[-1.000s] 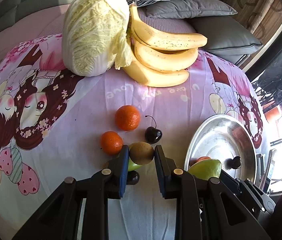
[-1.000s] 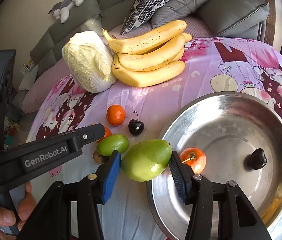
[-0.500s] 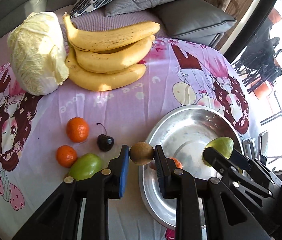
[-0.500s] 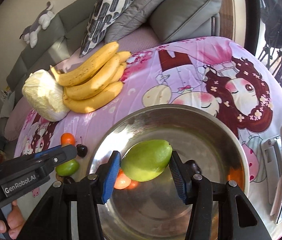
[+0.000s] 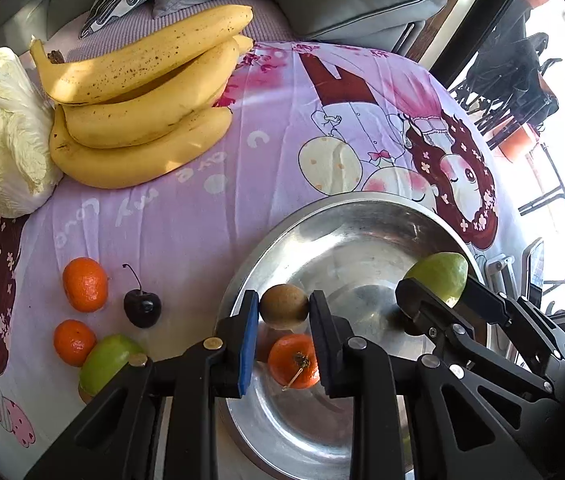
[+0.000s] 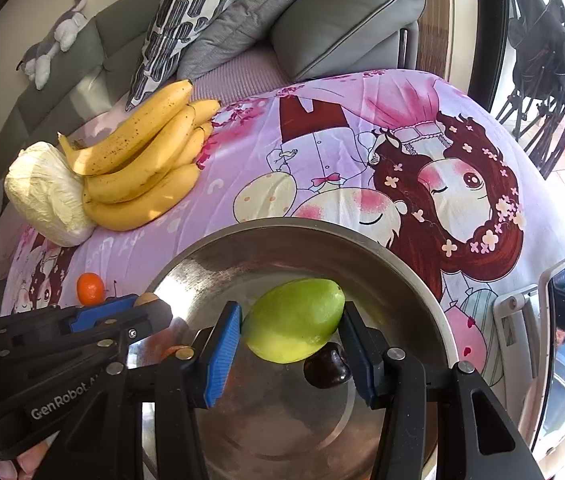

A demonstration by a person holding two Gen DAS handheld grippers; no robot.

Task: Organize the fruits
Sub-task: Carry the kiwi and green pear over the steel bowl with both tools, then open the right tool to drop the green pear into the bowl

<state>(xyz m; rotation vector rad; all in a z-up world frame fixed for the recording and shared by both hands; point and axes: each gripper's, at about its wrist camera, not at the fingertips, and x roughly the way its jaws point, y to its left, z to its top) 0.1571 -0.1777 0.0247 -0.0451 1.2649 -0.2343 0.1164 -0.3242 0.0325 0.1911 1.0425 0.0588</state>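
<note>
Both grippers have moved from the cloth to over the metal bowl (image 5: 362,216). The left gripper (image 5: 284,312) pinches a kiwi (image 5: 284,306), and the right gripper (image 6: 292,334) pinches a green mango (image 6: 294,320). I think both fruits can drop in soon.

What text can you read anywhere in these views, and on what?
"GenRobot.A", last letter cut off: left hand-held gripper, printed on its black body.
Pale lettering on the purple tablecloth: upside down and creased, not legible.
Nothing readable elsewhere.
</note>
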